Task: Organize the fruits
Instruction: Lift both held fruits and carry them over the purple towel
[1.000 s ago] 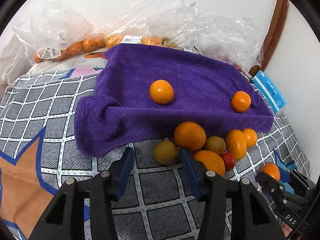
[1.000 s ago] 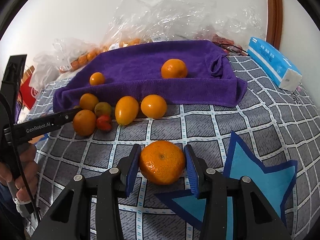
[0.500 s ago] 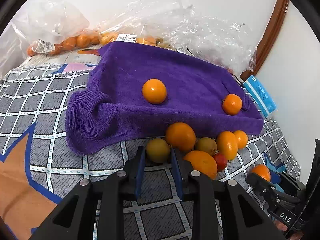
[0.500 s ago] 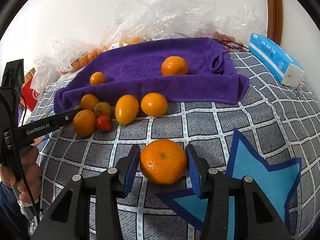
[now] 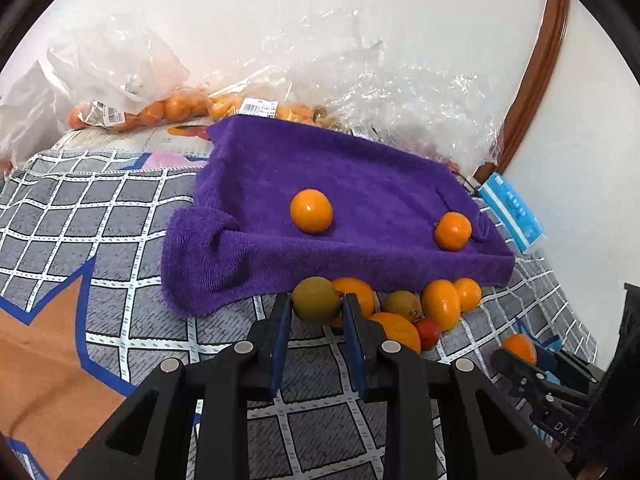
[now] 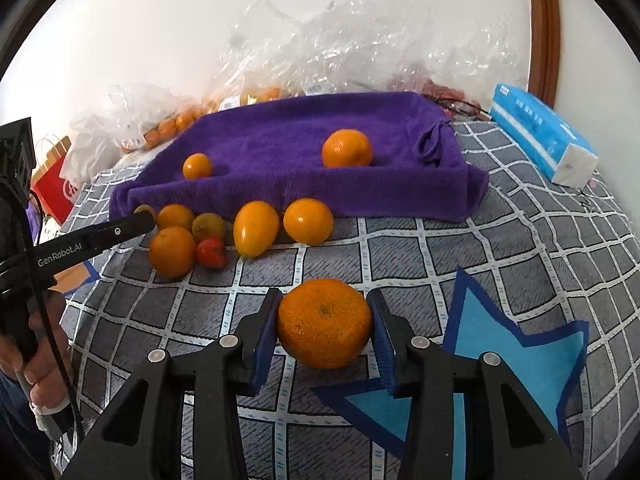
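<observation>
Two oranges already rest on the purple towel (image 5: 360,184), while six or so fruits sit clustered on the checked cloth (image 6: 520,248) just beside its front edge. The left gripper (image 5: 316,320) is clamped on a greenish-yellow fruit (image 5: 316,300), seemingly lifted, and the right gripper (image 6: 324,332) squeezes a large mandarin (image 6: 325,322), so most sorting remains

**Non-task items observed**

A blue tissue pack (image 6: 541,142) lies on the grey checked cover (image 6: 520,248), right of centre, near the white wall (image 6: 160,20). A brown wooden frame (image 6: 543,28) stands behind it. A red paper bag (image 6: 54,184) sits far left.
</observation>
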Action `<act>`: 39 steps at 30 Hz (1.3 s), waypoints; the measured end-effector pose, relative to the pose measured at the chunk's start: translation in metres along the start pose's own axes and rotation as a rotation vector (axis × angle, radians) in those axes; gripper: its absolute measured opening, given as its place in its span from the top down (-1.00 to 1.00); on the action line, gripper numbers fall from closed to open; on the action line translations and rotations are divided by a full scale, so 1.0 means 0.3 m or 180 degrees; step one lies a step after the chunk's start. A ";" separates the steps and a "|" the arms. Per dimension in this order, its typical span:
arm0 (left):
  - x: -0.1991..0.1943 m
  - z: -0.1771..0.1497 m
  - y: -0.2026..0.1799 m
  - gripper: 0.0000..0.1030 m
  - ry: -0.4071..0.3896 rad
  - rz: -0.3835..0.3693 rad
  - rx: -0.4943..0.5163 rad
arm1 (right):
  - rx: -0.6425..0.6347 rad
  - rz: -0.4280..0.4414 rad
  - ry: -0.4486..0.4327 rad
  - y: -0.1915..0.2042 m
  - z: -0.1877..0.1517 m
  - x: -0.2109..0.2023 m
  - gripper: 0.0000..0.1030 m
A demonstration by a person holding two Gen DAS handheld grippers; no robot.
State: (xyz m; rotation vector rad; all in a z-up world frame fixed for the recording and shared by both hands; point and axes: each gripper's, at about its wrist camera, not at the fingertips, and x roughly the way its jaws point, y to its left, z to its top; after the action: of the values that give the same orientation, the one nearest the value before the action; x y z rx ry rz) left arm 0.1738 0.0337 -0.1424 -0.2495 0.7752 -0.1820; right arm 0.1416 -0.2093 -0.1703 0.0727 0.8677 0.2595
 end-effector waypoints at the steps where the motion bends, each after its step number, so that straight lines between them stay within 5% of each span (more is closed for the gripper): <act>1: -0.006 0.000 0.002 0.52 -0.0019 -0.0019 -0.0015 | 0.0017 -0.0005 0.0009 -0.001 0.002 0.001 0.17; 14: -0.102 0.090 -0.003 0.52 -0.0046 -0.0029 -0.0134 | 0.0177 -0.0012 -0.0322 0.000 0.213 -0.090 0.17; 20: -0.145 0.192 -0.021 0.52 -0.0288 0.0139 -0.0069 | 0.0106 0.0026 -0.0424 0.023 0.308 -0.064 0.17; 30: -0.028 0.288 0.020 0.52 -0.0342 0.0251 -0.0279 | 0.0065 0.0125 -0.0452 0.050 0.402 0.035 0.17; 39: 0.050 0.255 0.067 0.52 -0.0328 0.0182 -0.0408 | 0.0048 0.0005 -0.0566 0.033 0.436 0.118 0.17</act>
State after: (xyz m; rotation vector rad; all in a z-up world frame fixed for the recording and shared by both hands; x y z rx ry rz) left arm 0.2400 0.0610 -0.1058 -0.3549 0.6915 -0.0648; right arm 0.2611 -0.1853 -0.1105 0.1089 0.6927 0.2442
